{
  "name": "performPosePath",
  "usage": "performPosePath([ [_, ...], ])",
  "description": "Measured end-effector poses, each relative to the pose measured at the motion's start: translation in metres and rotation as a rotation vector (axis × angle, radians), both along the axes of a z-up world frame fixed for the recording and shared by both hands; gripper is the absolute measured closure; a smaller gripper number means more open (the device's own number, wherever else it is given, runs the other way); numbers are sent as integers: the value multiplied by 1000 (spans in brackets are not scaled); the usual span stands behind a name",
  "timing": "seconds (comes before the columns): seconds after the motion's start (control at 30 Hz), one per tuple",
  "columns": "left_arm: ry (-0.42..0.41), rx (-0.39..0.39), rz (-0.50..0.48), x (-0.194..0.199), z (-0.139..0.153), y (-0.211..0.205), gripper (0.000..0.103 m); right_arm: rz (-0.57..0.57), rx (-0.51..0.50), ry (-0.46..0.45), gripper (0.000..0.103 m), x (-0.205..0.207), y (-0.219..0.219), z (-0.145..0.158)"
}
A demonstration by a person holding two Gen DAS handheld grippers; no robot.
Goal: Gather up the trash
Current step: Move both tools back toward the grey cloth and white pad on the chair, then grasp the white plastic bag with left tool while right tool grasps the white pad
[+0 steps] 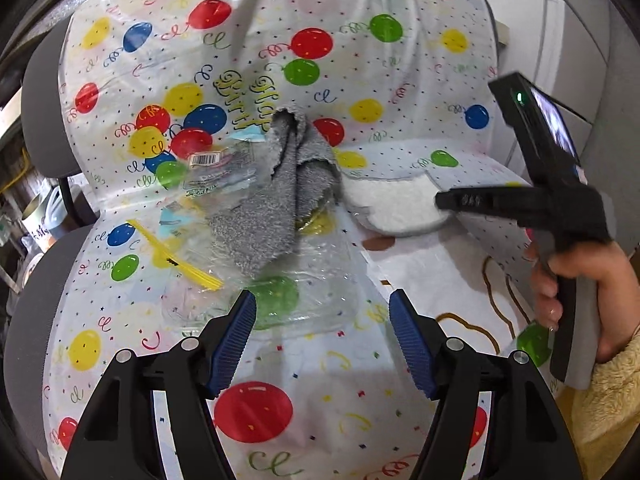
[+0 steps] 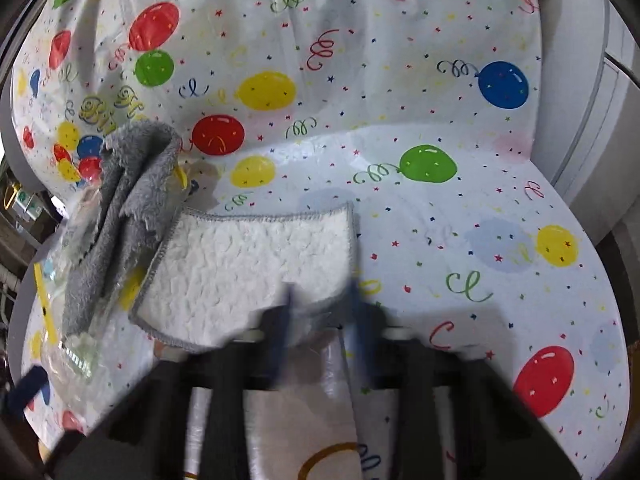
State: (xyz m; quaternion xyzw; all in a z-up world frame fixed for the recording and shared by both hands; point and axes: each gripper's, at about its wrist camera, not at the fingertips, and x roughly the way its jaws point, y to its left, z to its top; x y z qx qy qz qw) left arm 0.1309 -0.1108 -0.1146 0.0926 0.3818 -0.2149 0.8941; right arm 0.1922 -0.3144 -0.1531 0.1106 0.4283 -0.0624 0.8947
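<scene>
A crumpled grey towel [image 1: 280, 184] [image 2: 116, 208] lies over crushed clear plastic bottles [image 1: 320, 276] on a chair seat. A clear bag with a yellow zip strip [image 1: 176, 256] sits beside them. To the right lies a white cloth [image 1: 396, 204] [image 2: 248, 256] with a grey hem. My left gripper [image 1: 322, 320] is open just short of the nearest bottle, with nothing between its blue pads. My right gripper [image 1: 440, 202] [image 2: 320, 304], blurred in its own view, is shut on the white cloth's near edge. A hand [image 1: 592, 292] holds it.
A balloon-print plastic sheet [image 1: 360, 400] [image 2: 460, 240] covers the chair's seat and back. A pale sheet with brown line drawings [image 1: 440, 272] lies at the seat's right. A fluffy yellow sleeve [image 1: 608, 400] is at the lower right. Clutter stands off the chair's left; white cabinets [image 2: 600, 92] stand at the right.
</scene>
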Motion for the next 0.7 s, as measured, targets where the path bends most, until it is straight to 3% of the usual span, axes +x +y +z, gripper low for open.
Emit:
performPosePath([
  [0.2,15,-10,-18,-12,4,-4,34,-29,-84,-189,99,-62,0,56],
  [0.4,56,-22,-87,-34,-1,-27,35,-85,-193,-284,99,-143,-19,89],
  [0.53,93,-7,-123,-40,-11,-49,35,-119,-192,-251,99,-178,-38,80],
  [0.7,150,75,-115,-37,-34,-75,35,-147,-159,-219,99,-202,-52,56],
])
